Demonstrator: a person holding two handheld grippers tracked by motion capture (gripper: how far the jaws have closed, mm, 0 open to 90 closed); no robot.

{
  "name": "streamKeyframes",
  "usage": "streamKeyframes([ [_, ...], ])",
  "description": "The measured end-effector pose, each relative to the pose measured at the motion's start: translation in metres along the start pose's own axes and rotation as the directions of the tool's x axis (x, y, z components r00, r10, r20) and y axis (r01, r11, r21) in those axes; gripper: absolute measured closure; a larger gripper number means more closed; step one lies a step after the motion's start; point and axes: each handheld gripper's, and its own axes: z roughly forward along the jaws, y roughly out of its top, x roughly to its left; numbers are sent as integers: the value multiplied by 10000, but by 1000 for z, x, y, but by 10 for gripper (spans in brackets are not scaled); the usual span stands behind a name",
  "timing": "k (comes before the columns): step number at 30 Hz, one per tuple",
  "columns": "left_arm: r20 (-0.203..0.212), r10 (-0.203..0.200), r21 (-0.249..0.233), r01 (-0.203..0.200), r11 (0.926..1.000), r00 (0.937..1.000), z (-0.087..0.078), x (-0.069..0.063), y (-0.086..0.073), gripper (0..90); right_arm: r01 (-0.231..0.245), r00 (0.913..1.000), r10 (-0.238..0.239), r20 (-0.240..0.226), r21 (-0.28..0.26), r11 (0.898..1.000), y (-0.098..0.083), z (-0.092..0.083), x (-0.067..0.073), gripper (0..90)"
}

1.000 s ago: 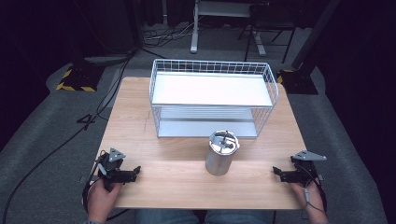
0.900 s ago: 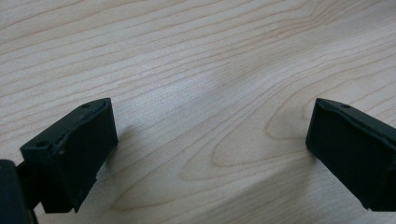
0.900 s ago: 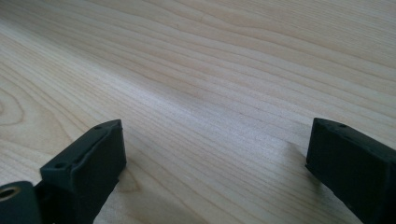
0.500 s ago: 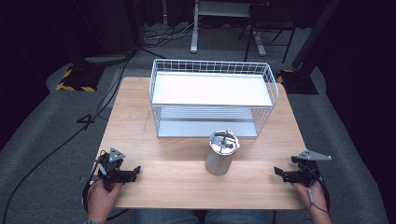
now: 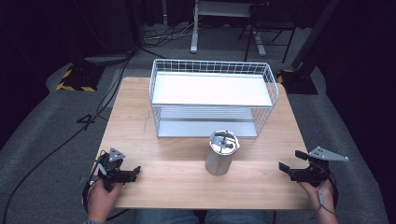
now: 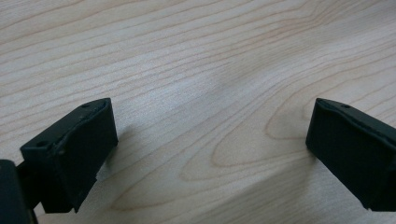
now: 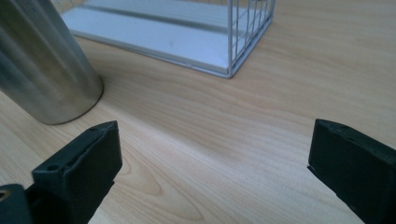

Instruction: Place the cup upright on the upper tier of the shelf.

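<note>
A steel canister (image 5: pixel 221 153) with a lidded top stands upright near the middle of the wooden table (image 5: pixel 177 186), just in front of a white wire rack (image 5: pixel 212 100) with two shelves. My left gripper (image 5: pixel 135 171) rests low at the front left, open, its jaws wide apart over bare wood (image 6: pixel 205 116). My right gripper (image 5: pixel 281 168) sits at the front right, open, pointing toward the canister (image 7: pixel 44 70), which stands apart from it. The rack's corner (image 7: pixel 231 51) lies beyond its jaws.
Bare table surface lies between the two grippers and in front of the canister. Dark floor with cables and a yellow-black striped block (image 5: pixel 74 79) surrounds the table. A desk frame (image 5: pixel 224 23) stands behind.
The right gripper has shifted slightly outward and toward the table's front edge. The left gripper and the canister stay put.
</note>
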Motion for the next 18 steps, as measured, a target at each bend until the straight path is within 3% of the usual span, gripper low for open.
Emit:
streamKeyframes([
  [6, 1, 3, 2, -3, 10000, 10000, 0, 0, 0, 24, 22, 9997, -39, -256, -678, 9977, 5, -8, 5, 31],
  [18, 1, 1, 2, -1, 10000, 10000, 0, 0, 0, 24, 474, 9973, -518, -518, -840, 9953, 23, -16, 21, 27],
])
